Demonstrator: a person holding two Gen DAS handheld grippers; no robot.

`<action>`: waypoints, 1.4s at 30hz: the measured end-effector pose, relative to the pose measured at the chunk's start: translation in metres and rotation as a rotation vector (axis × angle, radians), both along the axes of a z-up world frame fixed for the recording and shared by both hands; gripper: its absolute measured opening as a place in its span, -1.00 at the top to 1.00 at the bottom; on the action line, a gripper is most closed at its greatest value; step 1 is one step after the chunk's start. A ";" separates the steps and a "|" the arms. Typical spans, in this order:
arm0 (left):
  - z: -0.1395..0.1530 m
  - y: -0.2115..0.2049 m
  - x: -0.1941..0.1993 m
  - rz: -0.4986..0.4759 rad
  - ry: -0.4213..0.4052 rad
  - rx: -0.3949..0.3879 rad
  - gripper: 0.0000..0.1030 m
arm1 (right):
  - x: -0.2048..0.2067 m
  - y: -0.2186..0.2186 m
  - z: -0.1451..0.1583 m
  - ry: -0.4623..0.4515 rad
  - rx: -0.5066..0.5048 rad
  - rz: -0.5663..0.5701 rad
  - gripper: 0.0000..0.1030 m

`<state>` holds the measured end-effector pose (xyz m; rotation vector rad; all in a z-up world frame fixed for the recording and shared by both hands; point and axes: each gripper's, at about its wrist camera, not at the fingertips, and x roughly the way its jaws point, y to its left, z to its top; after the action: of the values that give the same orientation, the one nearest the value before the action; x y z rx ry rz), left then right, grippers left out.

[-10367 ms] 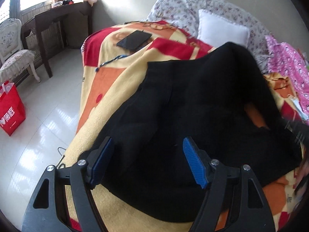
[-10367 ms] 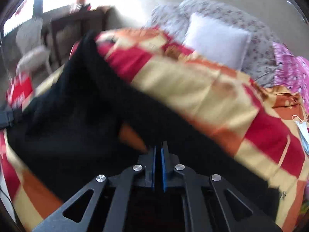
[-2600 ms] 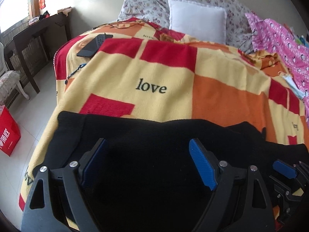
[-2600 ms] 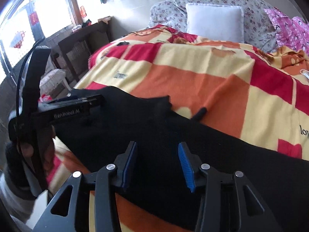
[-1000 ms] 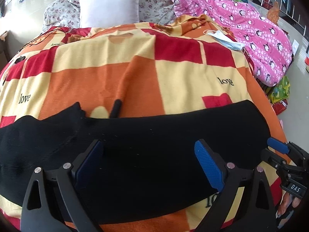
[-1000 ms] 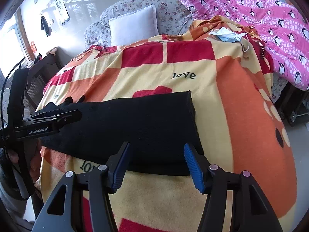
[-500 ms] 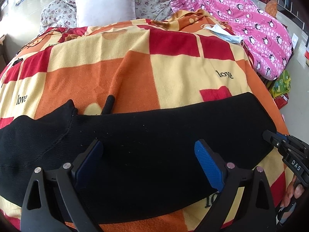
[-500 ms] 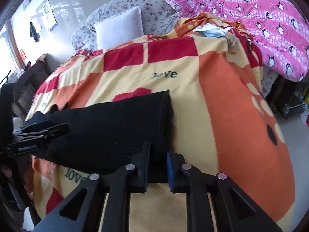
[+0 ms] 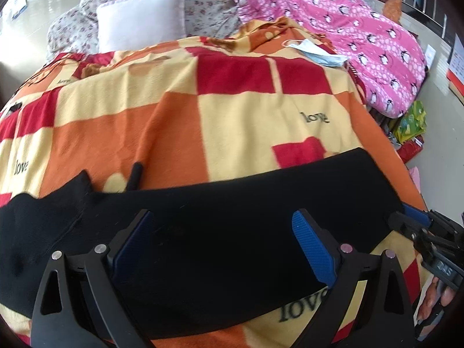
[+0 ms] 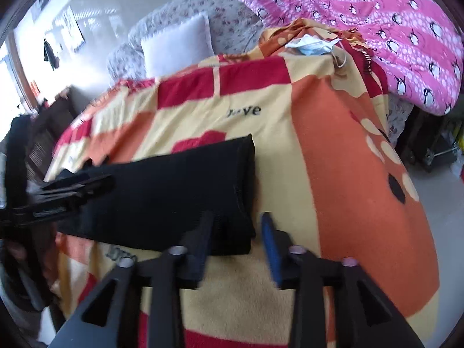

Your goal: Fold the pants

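The black pants (image 9: 220,232) lie folded lengthwise in a long band across the near edge of the bed. My left gripper (image 9: 223,246) is open, its blue pads spread wide above the middle of the band. The right wrist view shows the leg end of the pants (image 10: 179,191). My right gripper (image 10: 236,232) is open at the near corner of that end, its jaws either side of the hem corner. The right gripper also shows in the left wrist view (image 9: 417,226) at the band's right end.
The bed has a red, orange and yellow checked blanket (image 9: 232,110). A white pillow (image 9: 142,17), a pink penguin quilt (image 9: 362,43) and a face mask (image 9: 319,53) lie at the back. The bed's right edge drops to the floor (image 10: 443,203).
My right gripper, shut on the pants' end corner half a second ago, has opened. My left gripper has stayed open above the middle of the band.
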<state>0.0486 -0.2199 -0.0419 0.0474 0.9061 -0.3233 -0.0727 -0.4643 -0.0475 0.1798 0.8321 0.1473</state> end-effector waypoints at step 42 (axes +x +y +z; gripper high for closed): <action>0.063 -0.069 0.038 -0.446 0.028 -0.247 0.73 | -0.001 0.028 0.029 -0.171 0.303 0.145 0.76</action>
<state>0.0863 -0.2884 0.0208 0.0166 0.8723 -0.8509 -0.0740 -0.4364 -0.0187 0.3868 0.6488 0.4207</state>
